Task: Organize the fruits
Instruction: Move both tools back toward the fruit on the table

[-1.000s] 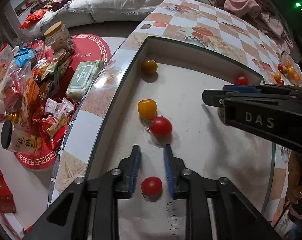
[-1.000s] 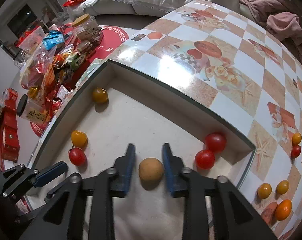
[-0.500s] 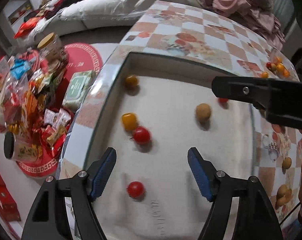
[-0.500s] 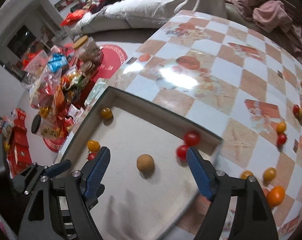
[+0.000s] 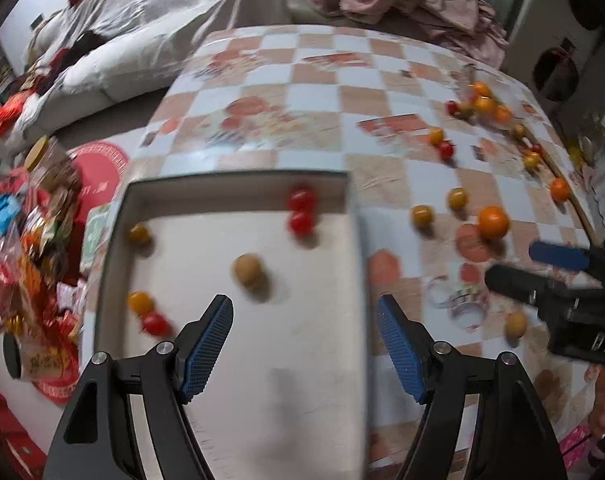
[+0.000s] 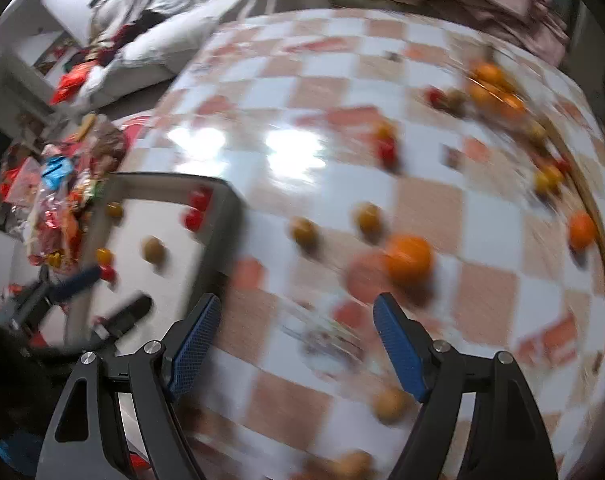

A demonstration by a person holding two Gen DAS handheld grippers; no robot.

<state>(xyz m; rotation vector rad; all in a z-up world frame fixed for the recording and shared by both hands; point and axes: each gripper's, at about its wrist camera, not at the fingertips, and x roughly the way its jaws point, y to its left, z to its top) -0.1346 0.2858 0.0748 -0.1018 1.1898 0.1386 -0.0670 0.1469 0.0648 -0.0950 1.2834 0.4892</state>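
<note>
A shallow white tray (image 5: 354, 248) sits on the checkered table. It holds a brown round fruit (image 5: 248, 270), two red tomatoes (image 5: 301, 212) at the far wall, and yellow (image 5: 140, 302) and red tomatoes (image 5: 155, 323) at the left. My left gripper (image 5: 304, 344) is open and empty above the tray. My right gripper (image 6: 294, 344) is open and empty above the table, right of the tray (image 6: 222, 232). A large orange (image 6: 408, 258) lies ahead of it. The right gripper also shows in the left wrist view (image 5: 542, 272). Both views are blurred.
Several loose tomatoes and oranges (image 5: 486, 104) are scattered over the right and far part of the table. A small brown fruit (image 6: 388, 404) lies near my right finger. Snack bags (image 5: 30, 240) crowd the floor at the left. A sofa with bedding (image 5: 162, 40) stands beyond.
Both grippers opened and let go of a red tomato and the brown fruit in the tray, then pulled back. The right gripper has swung right over the table.
</note>
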